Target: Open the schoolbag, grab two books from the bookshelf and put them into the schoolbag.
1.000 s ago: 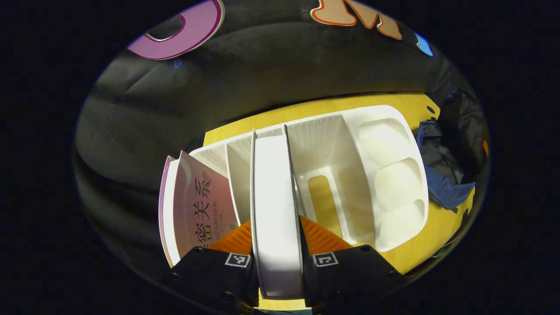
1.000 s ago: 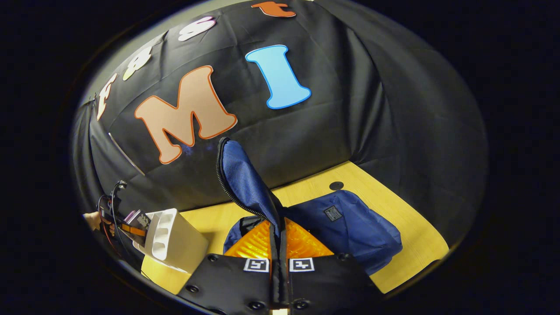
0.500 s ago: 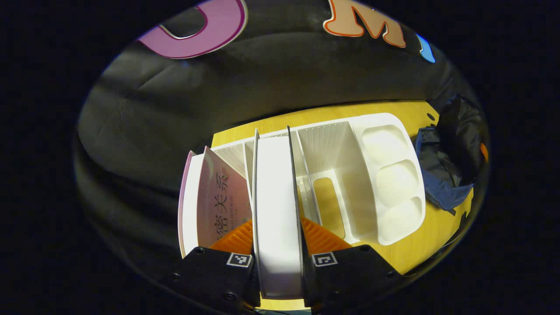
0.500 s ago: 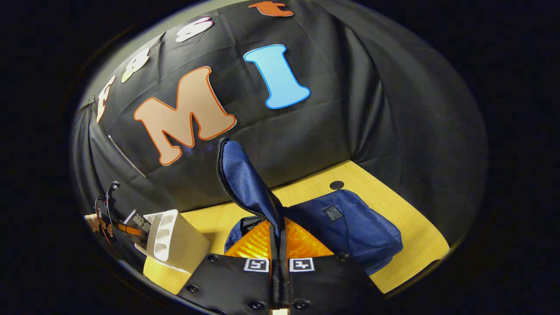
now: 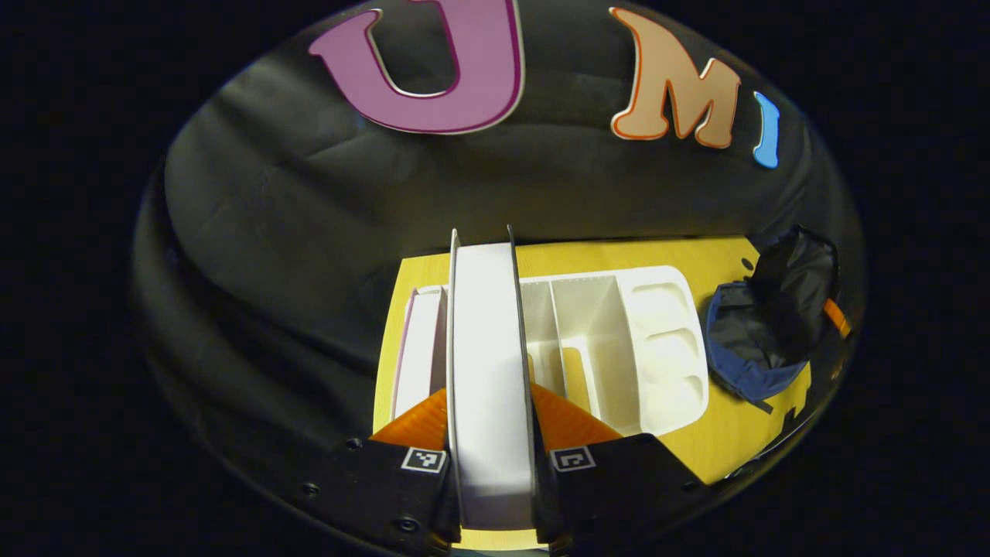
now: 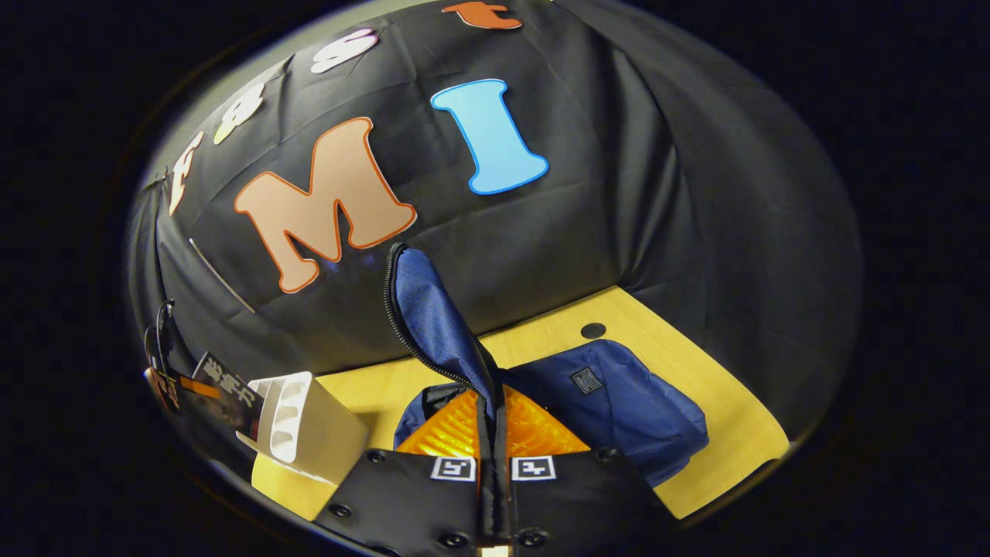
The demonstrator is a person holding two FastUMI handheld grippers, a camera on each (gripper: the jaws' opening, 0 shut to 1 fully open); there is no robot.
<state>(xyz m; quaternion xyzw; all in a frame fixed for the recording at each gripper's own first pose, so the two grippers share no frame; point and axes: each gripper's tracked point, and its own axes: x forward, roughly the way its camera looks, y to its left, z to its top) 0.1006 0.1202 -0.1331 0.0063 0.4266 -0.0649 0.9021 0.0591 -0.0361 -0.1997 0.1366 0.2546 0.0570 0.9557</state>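
My left gripper point(image 5: 491, 406) is shut on a thick book point(image 5: 489, 333), held edge-on with its white page block facing the camera, raised above the white bookshelf point(image 5: 619, 340). A second book point(image 5: 420, 348) stands in the shelf's leftmost slot. The blue schoolbag point(image 5: 750, 340) lies open at the far right of the left gripper view. My right gripper point(image 6: 493, 402) is shut on the bag's zippered flap point(image 6: 433, 317) and holds it upright above the bag's body point(image 6: 619, 398). In the right gripper view the held book point(image 6: 224, 391) shows dark-covered, above the shelf point(image 6: 305, 425).
Everything rests on a yellow wooden table point(image 6: 719, 410) with a small dark hole point(image 6: 593, 330) behind the bag. Black cloth walls close in behind and to both sides. The shelf's right end has several shallow trays point(image 5: 665, 340).
My left gripper has lifted the book up and away from the shelf, which now looks smaller and lower. The book left in the shelf now shows edge-on. The right gripper has held still.
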